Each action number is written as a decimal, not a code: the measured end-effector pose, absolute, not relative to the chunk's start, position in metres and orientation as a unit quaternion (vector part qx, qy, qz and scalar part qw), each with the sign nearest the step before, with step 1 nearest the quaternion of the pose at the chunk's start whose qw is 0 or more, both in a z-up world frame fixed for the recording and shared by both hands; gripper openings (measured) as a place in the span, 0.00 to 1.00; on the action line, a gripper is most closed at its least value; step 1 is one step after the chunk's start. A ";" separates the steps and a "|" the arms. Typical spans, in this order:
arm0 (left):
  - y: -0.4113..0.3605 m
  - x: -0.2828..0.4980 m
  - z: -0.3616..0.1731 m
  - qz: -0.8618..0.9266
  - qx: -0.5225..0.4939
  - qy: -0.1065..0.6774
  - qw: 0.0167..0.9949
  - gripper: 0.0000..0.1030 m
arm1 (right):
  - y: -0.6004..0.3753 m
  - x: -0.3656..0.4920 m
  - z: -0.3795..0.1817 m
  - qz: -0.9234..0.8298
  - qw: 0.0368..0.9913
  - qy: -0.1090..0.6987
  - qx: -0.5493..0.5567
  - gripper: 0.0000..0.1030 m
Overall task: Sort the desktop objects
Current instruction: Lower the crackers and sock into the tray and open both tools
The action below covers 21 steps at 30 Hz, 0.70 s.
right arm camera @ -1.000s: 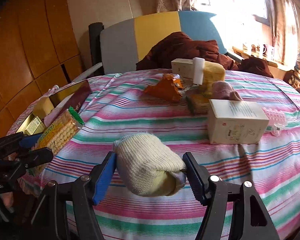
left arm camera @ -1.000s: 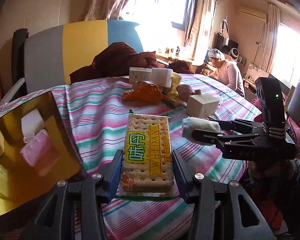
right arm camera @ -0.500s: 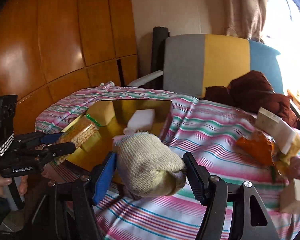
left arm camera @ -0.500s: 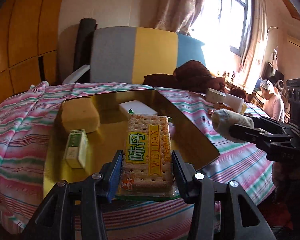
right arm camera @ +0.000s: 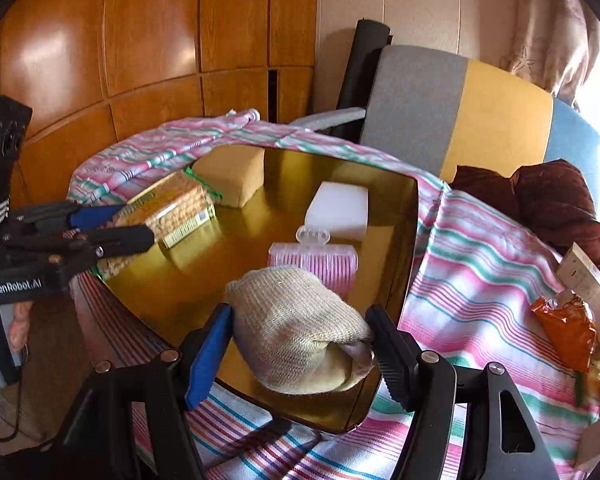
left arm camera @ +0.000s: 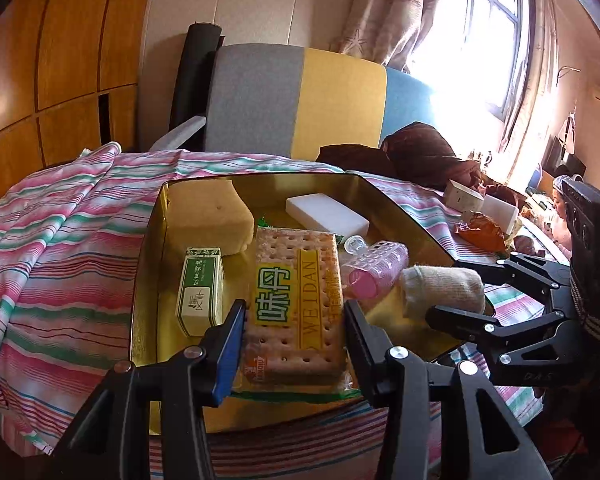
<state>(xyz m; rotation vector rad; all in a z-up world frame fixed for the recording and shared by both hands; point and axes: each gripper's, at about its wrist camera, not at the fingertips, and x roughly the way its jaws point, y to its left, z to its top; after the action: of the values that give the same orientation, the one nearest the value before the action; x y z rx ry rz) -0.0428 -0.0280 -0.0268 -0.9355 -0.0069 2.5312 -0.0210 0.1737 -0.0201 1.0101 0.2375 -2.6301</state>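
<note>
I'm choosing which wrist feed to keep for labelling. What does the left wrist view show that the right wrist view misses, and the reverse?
Only the left wrist view shows the printed top of the cracker pack held by the left gripper, the window, and a seated person at far right.

Only the right wrist view shows the hand holding the left gripper.

Both show the gold tray, yellow sponge, white block, pink roller, green box, and the rolled sock in the right gripper.
</note>
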 end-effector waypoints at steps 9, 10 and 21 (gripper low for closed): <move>-0.032 -0.051 -0.035 0.911 -0.358 0.006 0.206 0.47 | 0.186 -0.005 -0.014 -0.929 0.155 0.053 0.331 0.73; -0.032 -0.052 -0.035 0.911 -0.359 0.006 0.204 0.47 | 0.190 -0.001 -0.012 -0.933 0.150 0.045 0.324 0.73; -0.032 -0.057 -0.046 0.889 -0.401 0.020 0.221 0.47 | 0.285 0.029 -0.017 -0.945 0.043 -0.073 0.317 0.77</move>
<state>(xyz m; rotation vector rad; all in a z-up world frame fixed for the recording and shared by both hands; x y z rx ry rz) -0.0574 -0.0323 -0.0462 -1.1074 0.0549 2.4575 0.0292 0.2855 -0.0165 0.9683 -0.2246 -2.8889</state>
